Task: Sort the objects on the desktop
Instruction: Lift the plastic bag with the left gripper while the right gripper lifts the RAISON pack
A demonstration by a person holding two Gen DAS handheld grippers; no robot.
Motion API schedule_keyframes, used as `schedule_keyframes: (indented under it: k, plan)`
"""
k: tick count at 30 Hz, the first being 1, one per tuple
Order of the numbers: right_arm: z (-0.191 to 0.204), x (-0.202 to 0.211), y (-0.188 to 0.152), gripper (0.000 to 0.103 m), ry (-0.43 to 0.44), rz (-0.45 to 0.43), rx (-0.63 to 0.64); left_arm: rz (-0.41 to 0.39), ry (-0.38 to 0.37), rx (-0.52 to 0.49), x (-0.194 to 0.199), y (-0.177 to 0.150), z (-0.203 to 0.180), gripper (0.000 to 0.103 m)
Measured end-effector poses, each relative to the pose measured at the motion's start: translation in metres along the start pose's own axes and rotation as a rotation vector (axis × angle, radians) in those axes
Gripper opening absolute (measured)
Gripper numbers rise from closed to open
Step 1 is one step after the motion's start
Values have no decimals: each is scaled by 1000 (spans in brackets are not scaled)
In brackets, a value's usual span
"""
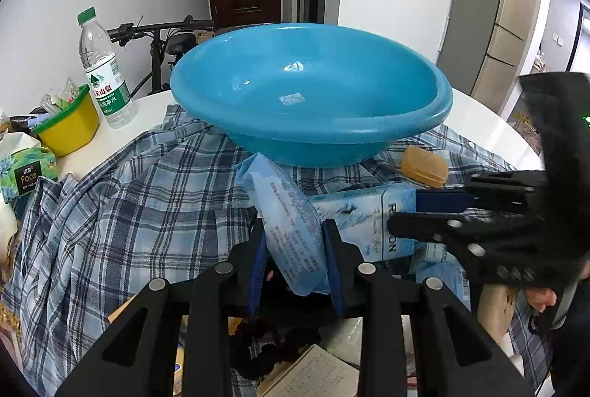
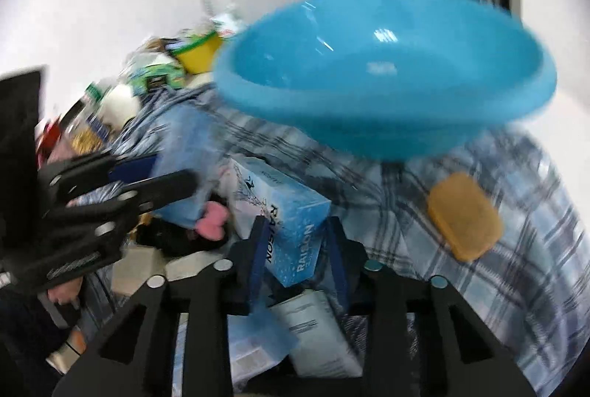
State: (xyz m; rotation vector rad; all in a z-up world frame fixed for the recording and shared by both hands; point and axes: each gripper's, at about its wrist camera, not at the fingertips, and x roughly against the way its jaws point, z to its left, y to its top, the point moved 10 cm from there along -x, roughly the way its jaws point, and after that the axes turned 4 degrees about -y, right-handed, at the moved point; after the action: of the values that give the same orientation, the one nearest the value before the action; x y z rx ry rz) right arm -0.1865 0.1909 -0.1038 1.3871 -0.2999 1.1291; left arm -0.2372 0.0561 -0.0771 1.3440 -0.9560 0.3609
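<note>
Blue basin [image 1: 309, 90] on plaid shirt [image 1: 121, 197]. Just below basin: left gripper [image 1: 295, 245] clamped on pale blue packet [image 1: 287, 223]. Right of packet: RAISON box [image 1: 368, 220], right gripper [image 1: 409, 212] over it. Tan soap [image 1: 424, 165] below basin's right rim. Water bottle [image 1: 103, 72], yellow tub [image 1: 70, 127] left of basin.

A crinkled light-blue packet [image 1: 291, 231] stands tilted beside a pale-blue Raison box [image 1: 372, 223] on plaid cloth [image 1: 121, 197].
</note>
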Motion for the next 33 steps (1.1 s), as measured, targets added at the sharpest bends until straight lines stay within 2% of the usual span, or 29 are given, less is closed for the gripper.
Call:
schedule_keyframes:
  k: [3,5,8,18,22,28,31,33]
  plan:
    - [26,16,3,26,15,-60,135,0,2,-1,0,0,0,31]
    - [43,20,-1,26,50,-60,205,1,4,-2,0,0,0,31]
    - [52,17,-5,26,21,-57,258,1,4,-2,-1,0,0,31]
    - [28,-21,-15,26,-109,10,225,1,3,-5,0,-1,-1,31]
    - [28,-10,-11,22,-144,-44,228,0,3,-1,0,-1,-1,31]
    - [24,16,6,21,-222,-148,205,-28,27,16,4,1,2,31]
    - [34,31,8,21,-206,-188,213,-67,65,10,12,4,2,31]
    - [45,41,8,21,-204,-217,239,-98,58,29,22,7,1,31]
